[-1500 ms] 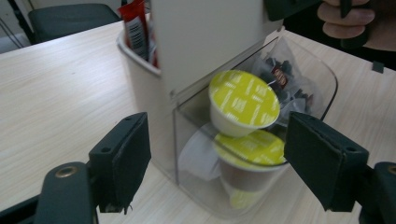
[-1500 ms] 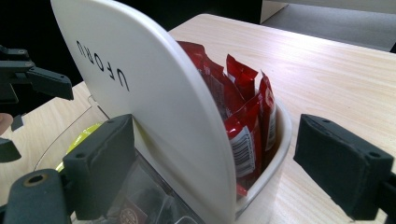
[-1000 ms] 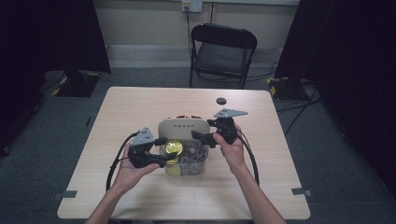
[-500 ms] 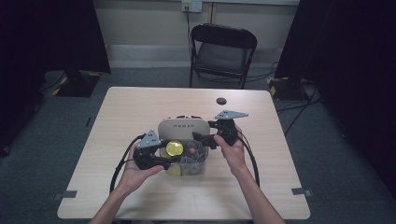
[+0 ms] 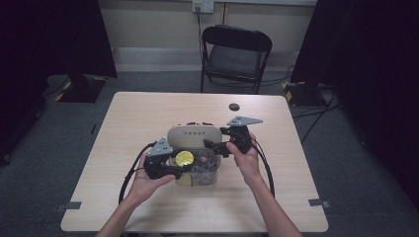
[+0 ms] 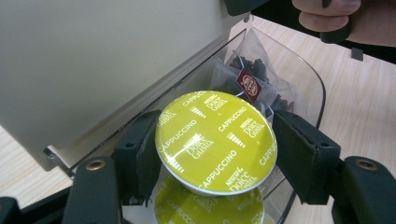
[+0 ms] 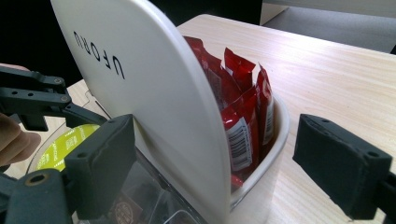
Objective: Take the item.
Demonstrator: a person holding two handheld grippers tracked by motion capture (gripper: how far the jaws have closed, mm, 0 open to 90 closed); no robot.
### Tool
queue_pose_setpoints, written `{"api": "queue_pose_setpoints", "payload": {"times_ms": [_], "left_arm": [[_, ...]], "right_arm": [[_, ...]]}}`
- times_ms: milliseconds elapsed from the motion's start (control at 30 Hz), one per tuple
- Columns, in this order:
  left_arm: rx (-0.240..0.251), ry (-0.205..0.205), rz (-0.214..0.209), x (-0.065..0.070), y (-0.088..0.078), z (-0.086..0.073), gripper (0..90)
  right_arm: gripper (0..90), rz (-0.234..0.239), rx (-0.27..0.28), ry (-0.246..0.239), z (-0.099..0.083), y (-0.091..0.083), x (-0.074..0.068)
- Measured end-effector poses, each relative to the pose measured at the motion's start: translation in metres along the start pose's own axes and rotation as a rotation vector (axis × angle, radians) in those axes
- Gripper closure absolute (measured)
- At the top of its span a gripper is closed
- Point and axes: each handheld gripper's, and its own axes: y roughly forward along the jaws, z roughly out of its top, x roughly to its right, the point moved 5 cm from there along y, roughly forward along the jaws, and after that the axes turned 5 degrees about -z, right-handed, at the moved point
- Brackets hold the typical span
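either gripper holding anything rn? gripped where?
Left gripper holds a yellow-green coffee capsule by opposite edges of its rim, over the clear bin. Right gripper is open, straddling the white lid, holding nothing.

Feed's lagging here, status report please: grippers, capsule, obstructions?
Left gripper shut on yellow-green foil-topped Cappuccino capsule, above clear plastic bin. Right gripper open, straddling cream lid. Lid close beside capsule.
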Motion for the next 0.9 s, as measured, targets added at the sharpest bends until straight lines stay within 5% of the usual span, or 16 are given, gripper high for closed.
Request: {"api": "queue_pose_setpoints", "payload": {"times_ms": [900], "left_arm": [[-0.001, 0.007, -0.007, 0.0024, -0.0024, 0.0015, 37.6]], "right_arm": [[13.3, -0.005, 0.003, 0.003, -0.0013, -0.0013, 0.0001]]}}
